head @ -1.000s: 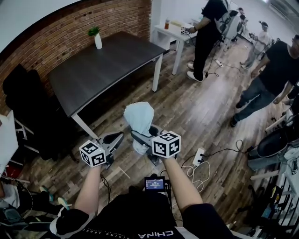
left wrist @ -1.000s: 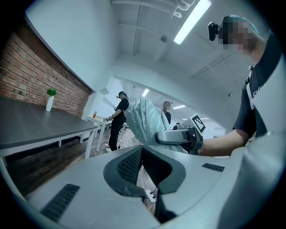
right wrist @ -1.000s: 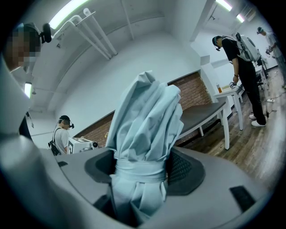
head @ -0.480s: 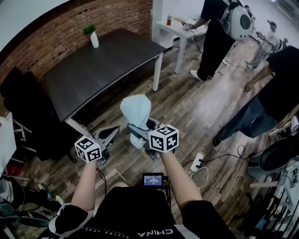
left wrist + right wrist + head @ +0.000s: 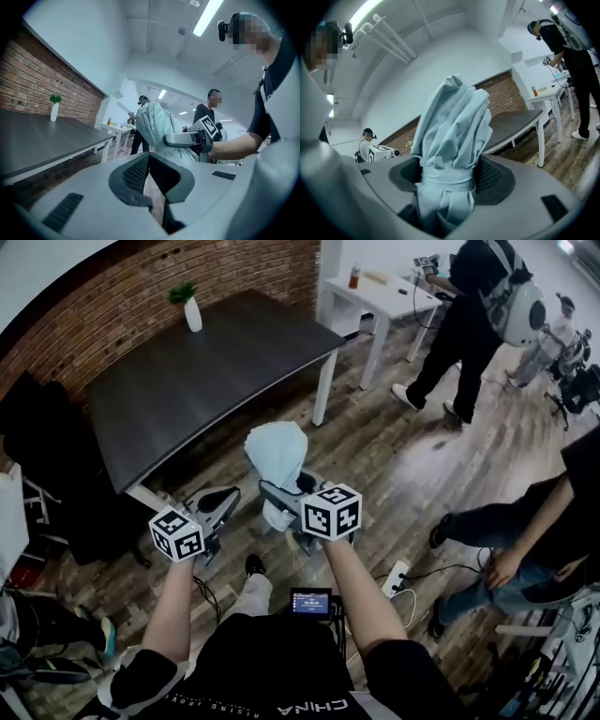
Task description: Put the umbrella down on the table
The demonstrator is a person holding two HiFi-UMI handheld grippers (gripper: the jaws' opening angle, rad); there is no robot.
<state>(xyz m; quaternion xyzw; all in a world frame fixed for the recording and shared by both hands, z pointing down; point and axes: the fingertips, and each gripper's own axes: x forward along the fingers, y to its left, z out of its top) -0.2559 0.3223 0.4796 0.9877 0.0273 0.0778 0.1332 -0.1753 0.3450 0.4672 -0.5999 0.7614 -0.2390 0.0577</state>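
A folded light-blue umbrella [image 5: 277, 456] stands upright between the jaws of my right gripper [image 5: 281, 495], which is shut on it just above its wrap strap [image 5: 449, 176]. Its bunched fabric [image 5: 452, 126] fills the right gripper view. My left gripper [image 5: 220, 504] hangs a little to the left of the umbrella, its pads meeting at the tips [image 5: 149, 157] with nothing between them. The dark table [image 5: 187, 381] lies ahead and to the left, beyond both grippers; its near corner is close to the left gripper. In the left gripper view the umbrella [image 5: 157, 126] shows to the right.
A small plant in a white vase [image 5: 191, 307] stands at the table's far corner. Black chairs [image 5: 47, 446] sit left of the table. A white desk [image 5: 384, 292] and several standing people are at the right. A power strip with cables [image 5: 398, 577] lies on the wooden floor.
Both grippers and the umbrella have moved forward across the wooden floor toward the dark table. The people at the right have shifted. The grip on the umbrella is unchanged.
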